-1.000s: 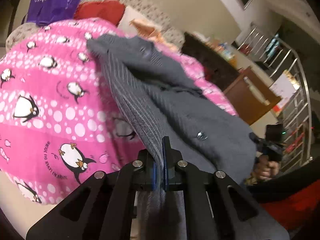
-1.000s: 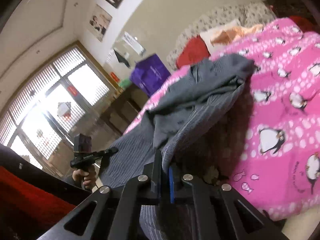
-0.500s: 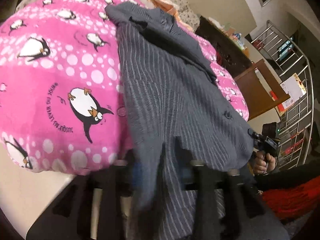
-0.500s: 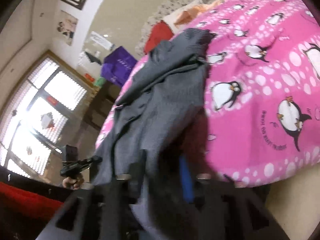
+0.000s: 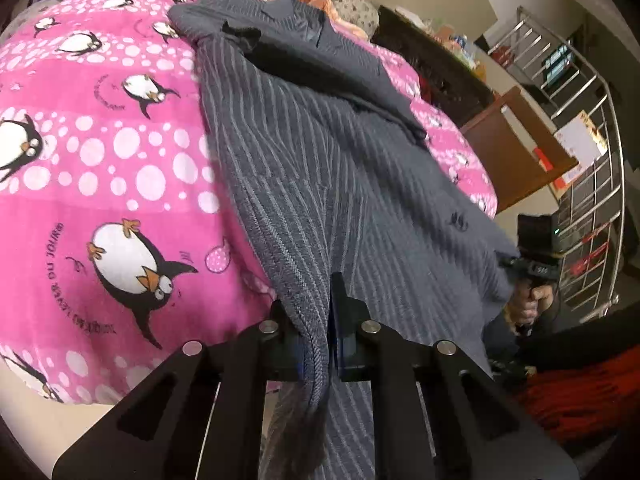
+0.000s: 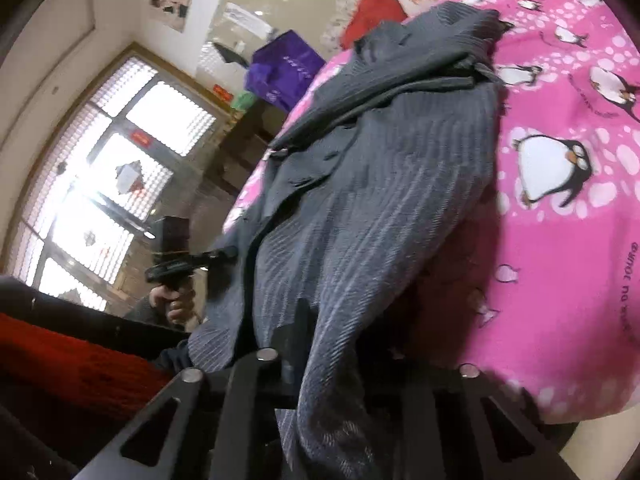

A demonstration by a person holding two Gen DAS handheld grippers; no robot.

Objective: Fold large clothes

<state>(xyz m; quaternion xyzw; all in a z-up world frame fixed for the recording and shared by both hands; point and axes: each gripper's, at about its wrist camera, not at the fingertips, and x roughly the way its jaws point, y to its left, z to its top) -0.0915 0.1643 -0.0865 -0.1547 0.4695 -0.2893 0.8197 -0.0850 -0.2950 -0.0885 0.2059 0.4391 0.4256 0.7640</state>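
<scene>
A large grey striped knit cardigan lies stretched along the pink penguin blanket, its far end bunched near the pillows. My left gripper is shut on the near hem, with fabric hanging down between its fingers. In the right wrist view the cardigan drapes over my right gripper; its fingers are hidden under the cloth, which stays lifted there. The other gripper shows at the cardigan's far edge in each view, at the right in the left wrist view and at the left in the right wrist view.
The pink blanket covers a bed with a red pillow and a purple bag at its head. A brown wooden cabinet and a metal railing stand beyond the bed's right side. A bright window is at the left.
Both grippers pulled the cardigan's hem toward me and lower, so the garment now lies stretched long over the blanket instead of bunched. Both views tilted down toward the bed.
</scene>
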